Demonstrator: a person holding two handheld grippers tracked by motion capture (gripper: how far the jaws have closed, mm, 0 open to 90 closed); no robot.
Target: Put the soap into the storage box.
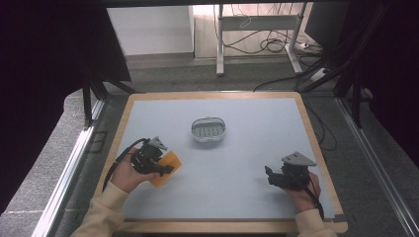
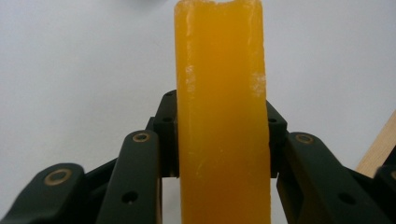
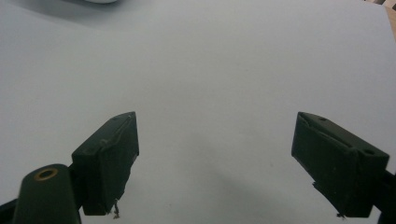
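Two claws are working over a pale blue desk [image 1: 237, 163] with a wooden rim. At the left, the left claw [image 1: 165, 169] is gripping a flat orange slab of waxy, sponge-like material [image 1: 168, 168], its jaws pressing both broad faces, as the left gripper view shows [image 2: 222, 116]. The slab is sitting low over the desk's near-left part; whether it is touching the surface I cannot tell. The left hand [image 1: 126, 173] is wrapping the handle from behind, forearm coming in from the bottom edge and angling rightward.

Farther in, near the middle, a small oval white basket with a slotted base [image 1: 209, 130] is standing well apart from both claws.

At the right, the right claw [image 1: 268, 175] is standing wide apart with nothing between its jaws, pointing left, the right hand [image 1: 301, 190] resting near the desk's near-right edge.

Judging the risk: the slab is looking soft and slick, so a loosening squeeze or quick swing could be letting it slip or twist out.
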